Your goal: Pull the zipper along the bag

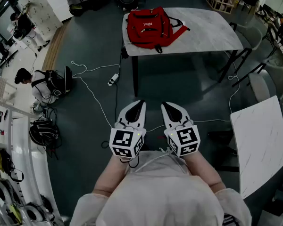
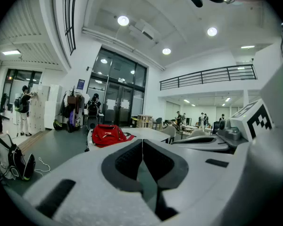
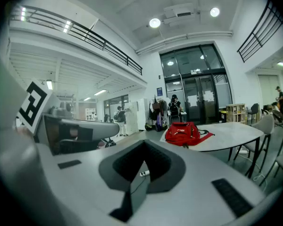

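Not started: my left gripper (image 1: 138,103) and right gripper (image 1: 166,105) sit closed on nothing, near my body. The red bag (image 1: 148,26) lies far ahead on the table's (image 1: 207,32) left end — I judge I must approach and find its zipper

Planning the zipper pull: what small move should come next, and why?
Probably carry the left gripper and right gripper, both shut and empty, forward toward the red fabric backpack, which lies far off on the pale marble-top table.
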A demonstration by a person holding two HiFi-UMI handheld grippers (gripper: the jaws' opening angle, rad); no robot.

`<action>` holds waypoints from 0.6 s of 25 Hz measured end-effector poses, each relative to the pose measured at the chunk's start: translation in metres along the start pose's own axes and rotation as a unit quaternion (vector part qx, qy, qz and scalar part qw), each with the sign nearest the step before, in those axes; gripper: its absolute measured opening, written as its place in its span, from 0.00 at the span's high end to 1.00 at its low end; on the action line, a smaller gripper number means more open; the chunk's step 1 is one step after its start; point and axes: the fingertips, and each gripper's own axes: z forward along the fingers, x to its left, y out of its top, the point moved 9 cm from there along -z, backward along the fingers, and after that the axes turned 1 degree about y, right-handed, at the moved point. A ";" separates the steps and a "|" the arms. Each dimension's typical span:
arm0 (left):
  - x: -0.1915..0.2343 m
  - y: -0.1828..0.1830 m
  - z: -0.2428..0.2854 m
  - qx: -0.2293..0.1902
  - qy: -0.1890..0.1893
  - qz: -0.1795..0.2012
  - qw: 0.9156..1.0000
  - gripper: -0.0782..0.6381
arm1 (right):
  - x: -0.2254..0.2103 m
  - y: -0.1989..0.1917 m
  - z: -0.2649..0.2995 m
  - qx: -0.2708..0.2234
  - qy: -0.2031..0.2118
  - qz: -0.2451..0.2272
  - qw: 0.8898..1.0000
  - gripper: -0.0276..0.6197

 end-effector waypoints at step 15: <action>0.022 -0.005 0.006 0.017 0.008 -0.011 1.000 0.86 | -0.002 -0.007 0.023 0.017 -0.019 0.019 1.000 0.92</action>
